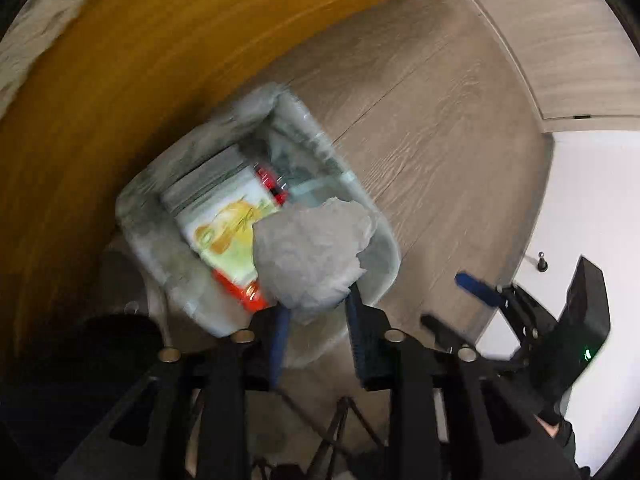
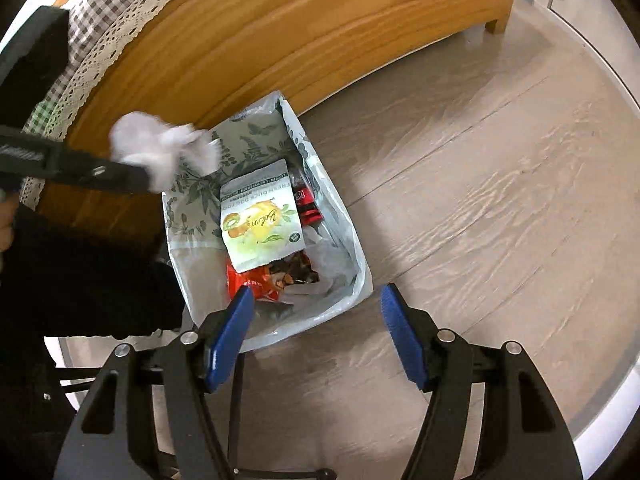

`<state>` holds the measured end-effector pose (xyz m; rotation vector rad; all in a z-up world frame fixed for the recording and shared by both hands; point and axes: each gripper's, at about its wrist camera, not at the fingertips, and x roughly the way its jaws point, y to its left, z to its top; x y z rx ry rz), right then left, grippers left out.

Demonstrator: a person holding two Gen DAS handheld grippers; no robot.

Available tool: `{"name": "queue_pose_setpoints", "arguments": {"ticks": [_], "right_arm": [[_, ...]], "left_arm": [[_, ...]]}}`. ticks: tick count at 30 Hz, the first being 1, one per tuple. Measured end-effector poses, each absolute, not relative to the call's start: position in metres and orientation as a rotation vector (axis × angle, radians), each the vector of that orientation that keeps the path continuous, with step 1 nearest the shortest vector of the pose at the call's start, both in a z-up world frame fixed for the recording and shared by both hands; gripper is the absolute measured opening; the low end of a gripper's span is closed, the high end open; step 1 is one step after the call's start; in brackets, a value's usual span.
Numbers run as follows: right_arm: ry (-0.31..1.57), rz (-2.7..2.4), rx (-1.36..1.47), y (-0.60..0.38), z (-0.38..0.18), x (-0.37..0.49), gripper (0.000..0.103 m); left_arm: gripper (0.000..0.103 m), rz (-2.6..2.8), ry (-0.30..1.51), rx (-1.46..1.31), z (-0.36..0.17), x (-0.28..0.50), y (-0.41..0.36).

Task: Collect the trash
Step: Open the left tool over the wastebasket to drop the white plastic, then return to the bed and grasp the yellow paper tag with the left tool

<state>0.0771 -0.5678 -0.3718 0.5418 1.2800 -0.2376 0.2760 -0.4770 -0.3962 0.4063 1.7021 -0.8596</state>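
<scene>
— While we look along the left gripper (image 1: 316, 300), what do we have between its blue fingers (image 1: 279, 336)?

— We have a crumpled wad of white tissue (image 1: 310, 250) pinched there, hanging above the near rim of the lined bin (image 1: 136, 216). From the right wrist view we see the same wad (image 2: 160, 146) over the bin's far left corner, at the tip of the left tool.

— Which way does the wad point?

— We cannot give it a long axis; it is a rough ball, and the left view is smeared by blur.

— And the bin itself?

— We see a rectangular bin (image 2: 360, 272) lined with a pale leaf-printed bag, standing on the grey wood floor (image 2: 480, 200), just beside the wooden bed frame (image 2: 280, 40). Its long axis runs from near to far, leaning a little left at the far end.

— What lies in it?

— On top we see a white and yellow snack pouch (image 2: 262, 222), lengthwise along the bin, its torn end toward us. Under its near end we see an orange wrapper (image 2: 250, 280), to the right of its far end a red and black packet (image 2: 306, 202), and crumpled clear plastic near the right wall.

— And our right gripper (image 2: 318, 308)?

— Its jaws stand wide apart, holding nothing, the left blue pad (image 2: 230, 340) over the bin's near rim, the right pad over bare floor.
</scene>
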Motion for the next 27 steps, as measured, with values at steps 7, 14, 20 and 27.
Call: {"name": "queue_pose_setpoints", "arguments": {"ticks": [7,14,20,27], "right_arm": [[1.279,-0.227,0.544,-0.564,-0.370,0.081,0.064],[1.293,-0.195,0.475,-0.547,-0.361,0.093,0.064],[1.295,-0.189,0.380,-0.533,-0.340,0.106,0.064],[1.249,-0.205,0.241,-0.517,-0.290,0.140,0.064]], "left_arm": [[0.079,-0.760,1.790,0.395,-0.420,0.290,-0.461],[0.079,-0.769,1.739,0.311,-0.394,0.298,-0.450],[0.079,-0.872,1.595,0.260,-0.343,0.298,-0.434],[0.079,-0.938,1.323,0.167,-0.241,0.313,-0.382]]}}
